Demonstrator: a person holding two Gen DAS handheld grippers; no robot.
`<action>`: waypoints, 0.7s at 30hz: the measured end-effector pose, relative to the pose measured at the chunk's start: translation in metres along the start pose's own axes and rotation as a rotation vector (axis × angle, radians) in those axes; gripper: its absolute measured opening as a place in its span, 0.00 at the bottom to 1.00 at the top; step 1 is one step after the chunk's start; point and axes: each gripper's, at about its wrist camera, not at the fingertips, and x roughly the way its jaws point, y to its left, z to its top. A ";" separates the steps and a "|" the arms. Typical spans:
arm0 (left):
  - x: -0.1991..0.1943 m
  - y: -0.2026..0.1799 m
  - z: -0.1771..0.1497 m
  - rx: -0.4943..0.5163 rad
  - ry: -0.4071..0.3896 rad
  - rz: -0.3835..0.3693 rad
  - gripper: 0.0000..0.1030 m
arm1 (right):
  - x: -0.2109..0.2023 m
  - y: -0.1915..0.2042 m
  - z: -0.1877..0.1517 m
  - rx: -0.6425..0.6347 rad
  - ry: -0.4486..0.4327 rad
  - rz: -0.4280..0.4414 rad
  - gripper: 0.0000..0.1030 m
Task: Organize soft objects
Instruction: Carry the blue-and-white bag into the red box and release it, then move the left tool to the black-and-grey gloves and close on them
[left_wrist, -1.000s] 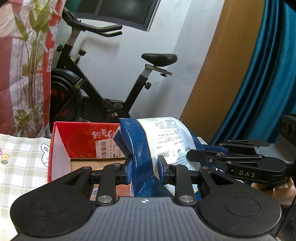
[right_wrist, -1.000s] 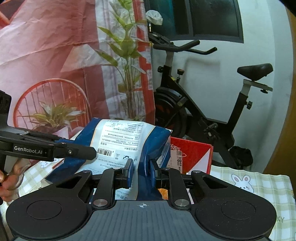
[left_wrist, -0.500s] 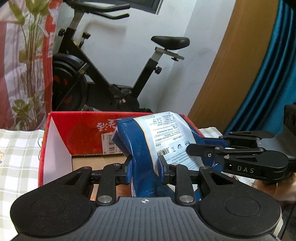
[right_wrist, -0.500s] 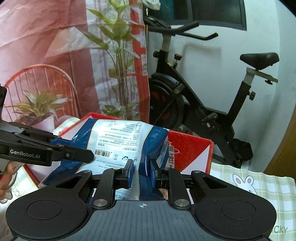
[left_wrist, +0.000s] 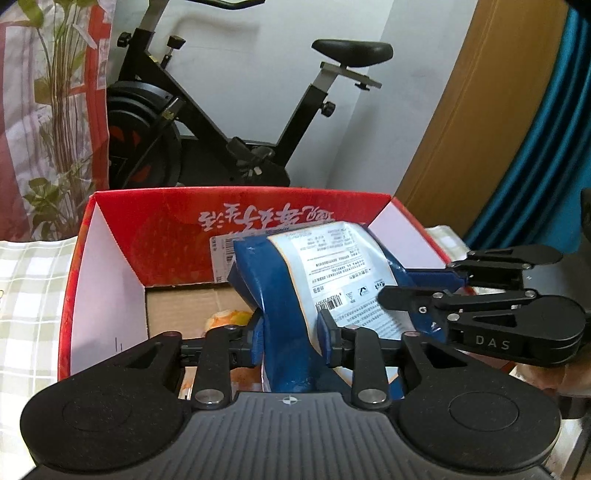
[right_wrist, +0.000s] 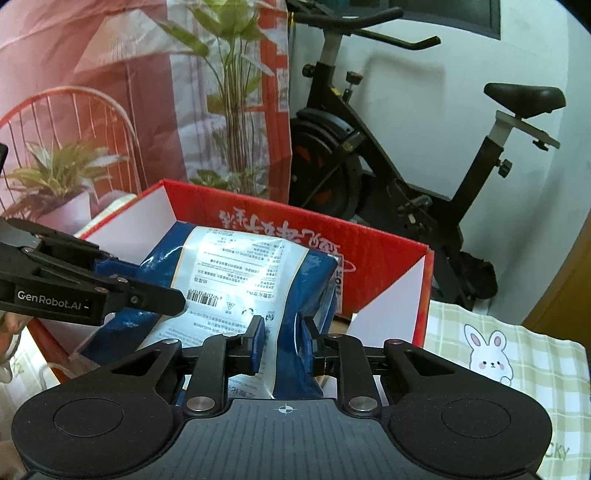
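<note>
A soft blue and white package (left_wrist: 332, 280) hangs over the open red cardboard box (left_wrist: 110, 229). My left gripper (left_wrist: 291, 341) is shut on its left end. My right gripper (right_wrist: 282, 341) is shut on its right end; the package (right_wrist: 251, 273) sits low between the box walls (right_wrist: 388, 251). Each gripper shows in the other's view, the right one (left_wrist: 417, 299) and the left one (right_wrist: 147, 295). An orange and yellow object (left_wrist: 229, 319) lies on the box floor.
The box stands on a green checked cloth with a rabbit print (right_wrist: 491, 354). A black exercise bike (left_wrist: 229, 122) stands behind the box by the white wall. A plant-print curtain (right_wrist: 129, 110) hangs at left, a teal curtain (left_wrist: 546, 147) at right.
Both grippers have carried the package forward and down, from above the box's near side to inside the box opening. Both stay shut on it.
</note>
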 end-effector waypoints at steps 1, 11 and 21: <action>-0.001 0.000 0.000 0.005 -0.001 0.013 0.37 | 0.000 0.001 -0.001 -0.002 0.005 -0.002 0.20; -0.030 0.001 0.003 0.015 -0.052 0.083 0.52 | -0.016 0.005 -0.006 -0.005 0.015 -0.028 0.23; -0.064 -0.007 -0.009 0.034 -0.082 0.116 0.56 | -0.045 0.023 -0.012 -0.020 0.002 -0.040 0.23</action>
